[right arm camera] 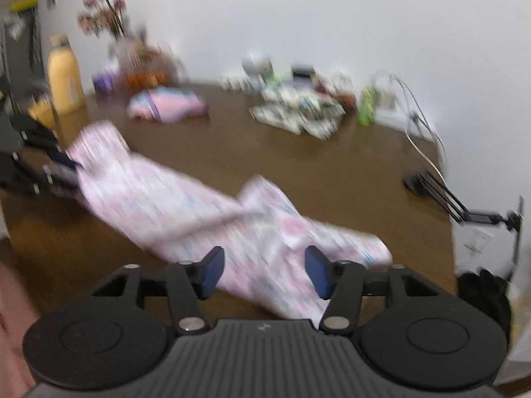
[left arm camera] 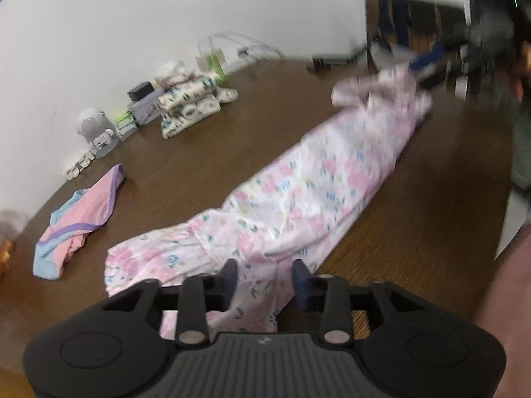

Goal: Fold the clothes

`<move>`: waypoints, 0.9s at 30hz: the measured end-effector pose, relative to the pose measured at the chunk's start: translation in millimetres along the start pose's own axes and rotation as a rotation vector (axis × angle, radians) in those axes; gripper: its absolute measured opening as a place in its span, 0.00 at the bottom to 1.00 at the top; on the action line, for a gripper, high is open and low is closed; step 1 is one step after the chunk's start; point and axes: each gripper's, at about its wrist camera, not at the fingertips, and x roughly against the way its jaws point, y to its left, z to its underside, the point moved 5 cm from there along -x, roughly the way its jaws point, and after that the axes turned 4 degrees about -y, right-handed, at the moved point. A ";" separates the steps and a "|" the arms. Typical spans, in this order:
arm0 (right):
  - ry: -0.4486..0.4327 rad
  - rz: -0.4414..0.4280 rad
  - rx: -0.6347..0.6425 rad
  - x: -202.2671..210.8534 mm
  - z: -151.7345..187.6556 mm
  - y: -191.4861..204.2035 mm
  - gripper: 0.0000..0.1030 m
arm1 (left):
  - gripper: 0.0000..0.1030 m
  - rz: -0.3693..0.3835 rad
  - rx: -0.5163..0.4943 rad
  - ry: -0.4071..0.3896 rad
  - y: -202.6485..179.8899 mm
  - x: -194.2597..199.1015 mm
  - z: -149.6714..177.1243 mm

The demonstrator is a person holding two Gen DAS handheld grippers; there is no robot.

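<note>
A long pink floral garment lies stretched across the brown table. My left gripper is at its near end, its dark fingers apart, and a strip of the cloth runs between them. In the right wrist view that gripper shows at the garment's left end. My right gripper hovers open and wide over the other end of the garment, which is blurred by motion. In the left wrist view the right gripper appears, blurred, beside the bunched far end of the cloth.
A pink and blue garment lies loose at the left. A folded patterned pile sits by the wall among small items. A yellow bottle, flowers, a cable and a black stand border the table.
</note>
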 end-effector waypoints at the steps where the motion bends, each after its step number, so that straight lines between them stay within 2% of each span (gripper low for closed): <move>1: -0.020 -0.027 -0.005 -3.5 -6.9 8.1 0.56 | 0.41 0.007 0.030 -0.018 5.9 5.9 -2.6; 3: -0.046 -0.082 -0.003 -17.6 -21.4 28.8 0.56 | 0.42 0.012 0.090 -0.051 18.9 14.9 -8.0; 5: -0.039 -0.124 0.010 -39.6 -30.3 50.2 0.56 | 0.42 -0.023 0.126 -0.059 32.8 14.8 -10.5; 7: -0.027 -0.163 0.024 -62.6 -38.1 71.7 0.56 | 0.38 -0.049 0.156 -0.039 43.6 5.1 -9.8; 11: 0.008 -0.229 0.058 -106.2 -49.3 112.8 0.55 | 0.34 -0.034 0.193 0.046 50.4 -22.1 6.3; 15: 0.093 -0.204 0.122 -127.1 -28.7 127.6 0.56 | 0.36 -0.026 0.211 0.116 50.7 -37.0 32.0; 19: 0.133 -0.158 0.117 -131.2 -3.7 118.5 0.57 | 0.43 -0.004 0.278 0.110 63.7 -41.8 46.1; 24: 0.106 -0.125 0.107 -124.8 4.8 119.7 0.60 | 0.48 -0.007 0.293 0.115 70.5 -43.4 47.6; 25: 0.108 -0.124 0.106 -124.4 5.1 119.9 0.60 | 0.51 -0.024 0.291 0.126 69.5 -42.1 46.1; 27: 0.110 -0.123 0.087 -120.3 2.8 118.2 0.63 | 0.50 -0.053 0.279 0.118 66.5 -36.0 37.1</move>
